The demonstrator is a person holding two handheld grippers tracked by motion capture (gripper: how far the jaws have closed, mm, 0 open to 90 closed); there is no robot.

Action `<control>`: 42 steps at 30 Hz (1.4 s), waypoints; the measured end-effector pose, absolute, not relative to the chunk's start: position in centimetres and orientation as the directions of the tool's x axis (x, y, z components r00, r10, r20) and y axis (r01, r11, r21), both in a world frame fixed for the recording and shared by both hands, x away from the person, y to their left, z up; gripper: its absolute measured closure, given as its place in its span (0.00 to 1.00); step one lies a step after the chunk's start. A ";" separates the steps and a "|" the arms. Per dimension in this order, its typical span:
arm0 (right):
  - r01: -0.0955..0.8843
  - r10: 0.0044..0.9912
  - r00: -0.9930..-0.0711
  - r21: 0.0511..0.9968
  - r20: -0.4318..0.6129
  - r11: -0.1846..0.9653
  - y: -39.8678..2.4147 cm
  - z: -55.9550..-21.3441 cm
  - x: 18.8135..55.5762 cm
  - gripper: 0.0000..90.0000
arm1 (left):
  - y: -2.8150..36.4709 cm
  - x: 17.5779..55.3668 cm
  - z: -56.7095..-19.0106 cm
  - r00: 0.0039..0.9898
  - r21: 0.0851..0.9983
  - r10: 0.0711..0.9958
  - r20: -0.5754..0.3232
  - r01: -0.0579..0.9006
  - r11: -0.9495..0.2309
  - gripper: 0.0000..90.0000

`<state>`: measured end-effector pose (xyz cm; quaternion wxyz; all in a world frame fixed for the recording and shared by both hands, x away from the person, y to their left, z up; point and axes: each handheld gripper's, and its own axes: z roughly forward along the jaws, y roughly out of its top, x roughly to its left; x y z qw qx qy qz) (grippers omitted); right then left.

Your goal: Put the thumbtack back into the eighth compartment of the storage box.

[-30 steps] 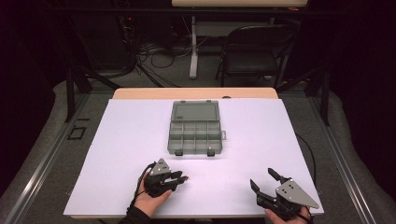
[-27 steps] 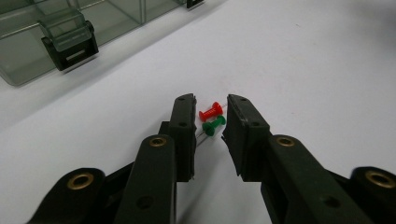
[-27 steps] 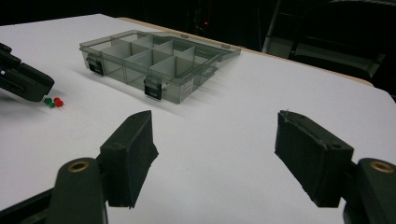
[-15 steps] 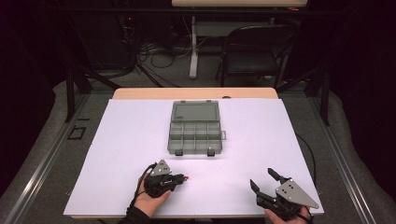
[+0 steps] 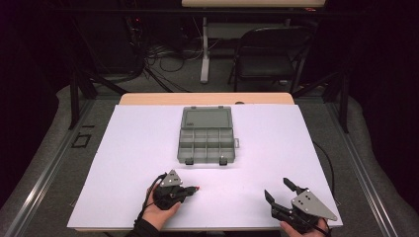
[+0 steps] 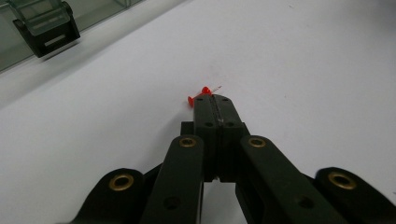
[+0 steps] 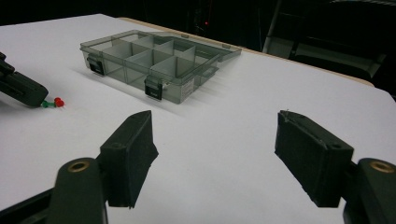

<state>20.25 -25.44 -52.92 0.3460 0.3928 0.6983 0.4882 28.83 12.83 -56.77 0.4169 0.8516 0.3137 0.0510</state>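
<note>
**Pin gripped at left jaw tips, near front of table**

High view: pin (image 5: 196,188), red, at the tip of the left gripper (image 5: 190,190), low on the white table (image 5: 123,148), in front of the box (image 5: 206,140) and well apart from it. Left jaws just closed, now together. Left hand (image 5: 160,210) around the gripper body. Right gripper (image 5: 279,190) near the front right corner, jaws spread wide, nothing between them. Box open, lid laid flat toward the far edge, compartments toward the person.

Left gripper view: jaws pressed flat together, pin (image 6: 203,93) pinched at the very tip, red head sticking out to the left, thin point out to the right. Box latch (image 6: 44,30) at top left.

Right gripper view: own jaws wide apart over bare table. Box (image 7: 154,63) ahead, grey and see-through, two dark latches on its near wall. Left gripper tip (image 7: 23,91) at far left edge with the pin (image 7: 56,102) at its end, touching or just above the table, cannot tell which.
</note>
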 end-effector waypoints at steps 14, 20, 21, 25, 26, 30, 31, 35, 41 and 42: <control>0.210 0.887 -0.451 0.954 -0.099 0.213 -25.4 -52.9 20.2 0.31 | 13.1 28.9 -56.8 0.780 0.738 0.580 -0.233 0.531 -0.417 1.00; 0.208 0.887 -0.451 0.954 -0.101 0.215 -25.5 -52.9 20.2 0.31 | 13.2 28.8 -56.0 0.778 0.746 0.582 -0.235 0.529 -0.405 1.00; 0.209 0.887 -0.450 0.954 -0.101 0.214 -25.5 -52.9 20.2 0.31 | 13.3 28.9 -55.8 0.777 0.748 0.582 -0.240 0.530 -0.399 1.00; 0.214 0.887 -0.452 0.953 -0.098 0.215 -25.4 -52.9 20.2 0.31 | 13.3 29.3 -54.5 0.778 0.761 0.587 -0.225 0.516 -0.392 1.00; 0.212 0.887 -0.452 0.954 -0.098 0.213 -25.4 -52.9 20.2 0.31 | 13.3 29.4 -54.1 0.778 0.767 0.588 -0.223 0.512 -0.387 1.00; 0.210 0.887 -0.451 0.954 -0.100 0.215 -25.4 -52.9 20.3 0.31 | 13.0 30.1 -52.2 0.781 0.786 0.592 -0.202 0.489 -0.377 1.00; 0.214 0.887 -0.451 0.953 -0.098 0.214 -25.5 -52.9 20.2 0.31 | 13.0 30.2 -51.7 0.781 0.790 0.592 -0.199 0.486 -0.375 1.00; 0.213 0.887 -0.451 0.953 -0.098 0.214 -25.5 -52.9 20.2 0.31 | 12.6 31.0 -50.0 0.779 0.803 0.597 -0.192 0.474 -0.361 1.00; 0.214 0.888 -0.450 0.954 -0.095 0.210 -25.5 -52.9 20.2 0.31 | 11.5 32.1 -48.2 0.782 0.809 0.595 -0.183 0.464 -0.361 1.00; 0.213 0.888 -0.450 0.955 -0.093 0.208 -25.5 -52.9 20.2 0.31 | 11.3 32.3 -48.0 0.784 0.812 0.593 -0.181 0.460 -0.360 1.00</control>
